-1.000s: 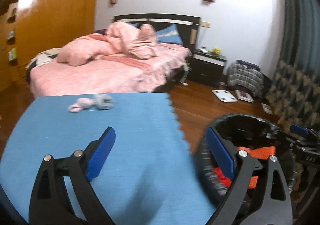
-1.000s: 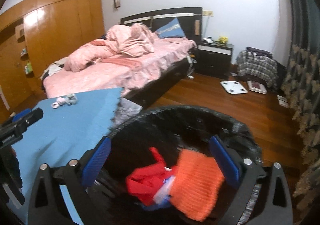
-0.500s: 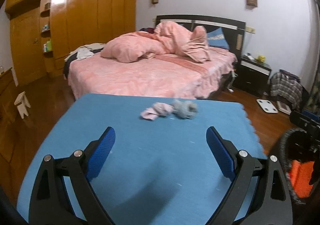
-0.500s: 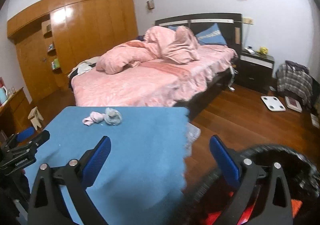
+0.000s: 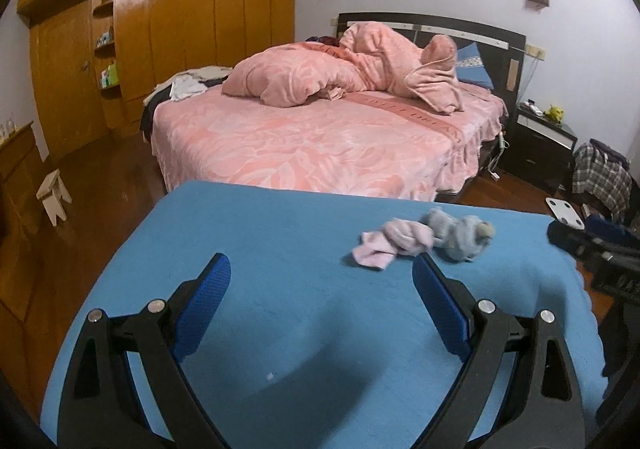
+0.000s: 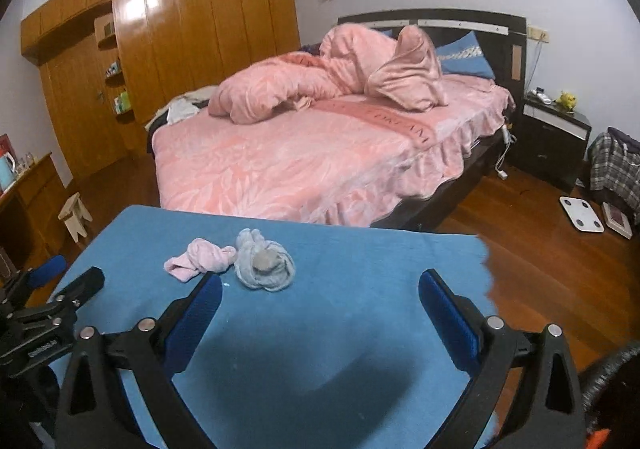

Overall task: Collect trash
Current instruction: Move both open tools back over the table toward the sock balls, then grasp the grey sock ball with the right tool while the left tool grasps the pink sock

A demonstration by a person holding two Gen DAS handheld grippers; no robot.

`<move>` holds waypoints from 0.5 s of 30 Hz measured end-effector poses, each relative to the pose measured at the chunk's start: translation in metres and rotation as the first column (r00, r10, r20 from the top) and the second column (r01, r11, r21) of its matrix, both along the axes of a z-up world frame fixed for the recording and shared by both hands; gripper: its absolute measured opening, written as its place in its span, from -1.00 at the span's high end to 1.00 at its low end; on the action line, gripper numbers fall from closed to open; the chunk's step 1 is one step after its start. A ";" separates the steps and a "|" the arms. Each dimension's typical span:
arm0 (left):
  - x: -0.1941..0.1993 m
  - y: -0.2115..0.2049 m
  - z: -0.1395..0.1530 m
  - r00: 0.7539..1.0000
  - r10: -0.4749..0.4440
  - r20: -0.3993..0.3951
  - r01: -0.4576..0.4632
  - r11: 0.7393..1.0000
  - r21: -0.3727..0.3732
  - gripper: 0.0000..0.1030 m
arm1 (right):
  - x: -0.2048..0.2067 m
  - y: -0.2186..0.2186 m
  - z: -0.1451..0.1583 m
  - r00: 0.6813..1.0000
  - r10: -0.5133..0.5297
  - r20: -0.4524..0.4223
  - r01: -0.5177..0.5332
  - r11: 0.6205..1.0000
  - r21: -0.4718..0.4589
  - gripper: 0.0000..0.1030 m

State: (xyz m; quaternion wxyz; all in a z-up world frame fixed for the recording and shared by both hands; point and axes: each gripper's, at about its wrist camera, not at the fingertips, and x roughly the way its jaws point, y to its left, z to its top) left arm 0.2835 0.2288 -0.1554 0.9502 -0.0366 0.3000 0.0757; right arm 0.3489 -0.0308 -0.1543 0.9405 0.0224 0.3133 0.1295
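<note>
Blue mat (image 5: 304,249) — pink sock (image 5: 390,243) touching grey sock (image 5: 460,235); left gripper (image 5: 322,281) jaws apart; right gripper (image 6: 320,295) jaws apart

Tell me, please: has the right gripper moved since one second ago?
Yes. The right gripper swung left, away from the black bin, and now hovers open over the blue mat, facing the two socks.

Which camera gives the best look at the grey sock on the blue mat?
The right wrist view: the grey sock lies sharp and unobstructed beside the pink sock. In the left wrist view it is blurred.
</note>
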 end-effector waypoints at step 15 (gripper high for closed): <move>0.035 0.022 -0.021 0.999 0.026 -0.034 -0.026 1.000 -0.013 -0.74 | 0.056 0.051 -0.035 0.991 0.097 -0.093 -0.101 0.994 -0.039 -0.54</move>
